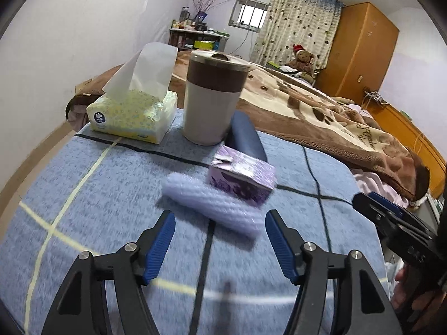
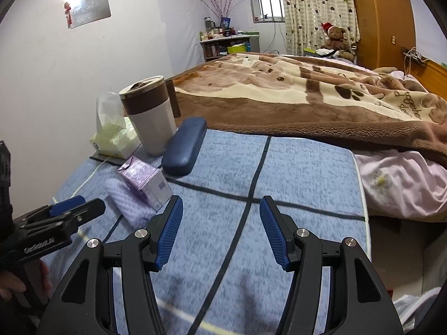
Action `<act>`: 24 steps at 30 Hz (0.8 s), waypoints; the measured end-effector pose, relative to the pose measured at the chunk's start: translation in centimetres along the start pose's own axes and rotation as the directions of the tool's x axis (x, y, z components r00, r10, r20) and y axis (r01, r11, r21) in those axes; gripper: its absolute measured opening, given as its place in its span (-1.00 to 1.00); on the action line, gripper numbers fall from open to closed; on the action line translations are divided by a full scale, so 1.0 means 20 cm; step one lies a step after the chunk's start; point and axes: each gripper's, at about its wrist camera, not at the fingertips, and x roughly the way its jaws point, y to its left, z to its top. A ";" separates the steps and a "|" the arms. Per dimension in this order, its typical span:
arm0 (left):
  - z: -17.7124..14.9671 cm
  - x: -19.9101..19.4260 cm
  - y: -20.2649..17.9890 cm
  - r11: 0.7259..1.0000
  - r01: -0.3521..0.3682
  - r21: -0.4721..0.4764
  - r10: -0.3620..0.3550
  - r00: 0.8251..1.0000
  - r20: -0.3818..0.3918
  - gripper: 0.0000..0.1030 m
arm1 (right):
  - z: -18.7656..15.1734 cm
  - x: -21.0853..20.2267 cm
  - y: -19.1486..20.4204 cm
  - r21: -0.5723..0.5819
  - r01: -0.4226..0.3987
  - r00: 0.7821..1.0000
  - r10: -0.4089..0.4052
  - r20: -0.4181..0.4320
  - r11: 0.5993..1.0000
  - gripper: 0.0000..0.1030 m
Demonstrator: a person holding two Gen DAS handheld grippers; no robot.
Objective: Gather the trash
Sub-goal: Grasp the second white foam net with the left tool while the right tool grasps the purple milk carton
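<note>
left gripper (image 1: 220, 233) hovering, fingers apart, nothing between | right gripper (image 2: 220, 219) likewise | purple carton (image 1: 241, 176) looking light, crushable; pinching its 2 long sides

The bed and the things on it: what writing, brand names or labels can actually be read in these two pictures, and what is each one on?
"Vinda": tissue pack, on the blue badge at its end.
"together": brown blanket, stitched script near its edge; the word below it is cut off.
Purple box: a small mark on its white end, too blurred to read.
Left gripper: white lettering on its black body, too blurred to read.
Cup: no writing visible.
</note>
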 end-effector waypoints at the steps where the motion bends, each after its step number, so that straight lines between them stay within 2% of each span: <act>1: 0.01 0.03 0.01 1.000 -0.004 -0.013 0.003 1.000 -0.004 0.29 | 0.01 0.01 0.00 0.003 -0.001 1.000 0.001 -0.002 1.000 0.14; 5: 0.06 0.15 0.05 0.999 0.002 -0.045 -0.003 1.000 -0.029 0.30 | 0.04 0.07 0.02 -0.017 -0.012 1.000 0.012 -0.004 1.000 0.14; 10: 0.06 0.31 0.13 0.994 0.032 -0.102 -0.046 0.990 -0.135 0.30 | 0.08 0.15 0.09 -0.040 -0.044 0.999 0.043 -0.023 0.998 0.14; 12: 0.06 0.31 0.16 0.992 0.050 -0.114 -0.065 0.990 -0.128 0.30 | 0.08 0.17 0.09 -0.036 -0.061 0.998 0.060 -0.027 0.998 0.14; 15: 0.07 0.30 0.21 0.996 0.001 -0.086 -0.013 0.991 -0.136 0.33 | 0.10 0.20 0.13 -0.041 -0.076 0.997 0.075 -0.036 0.996 0.14; 18: 0.07 0.28 0.25 0.997 0.004 -0.073 -0.015 0.989 -0.149 0.33 | 0.10 0.24 0.16 -0.041 -0.102 0.994 0.100 -0.051 0.994 0.14; 22: 0.07 0.21 0.32 0.997 -0.072 -0.014 0.069 0.987 -0.144 0.33 | 0.09 0.26 0.19 -0.047 -0.133 0.989 0.130 -0.064 0.990 0.14; 24: 0.05 0.20 0.40 0.993 -0.119 -0.019 0.114 0.980 -0.164 0.32 | 0.09 0.26 0.22 -0.054 -0.154 0.986 0.150 -0.071 0.987 0.14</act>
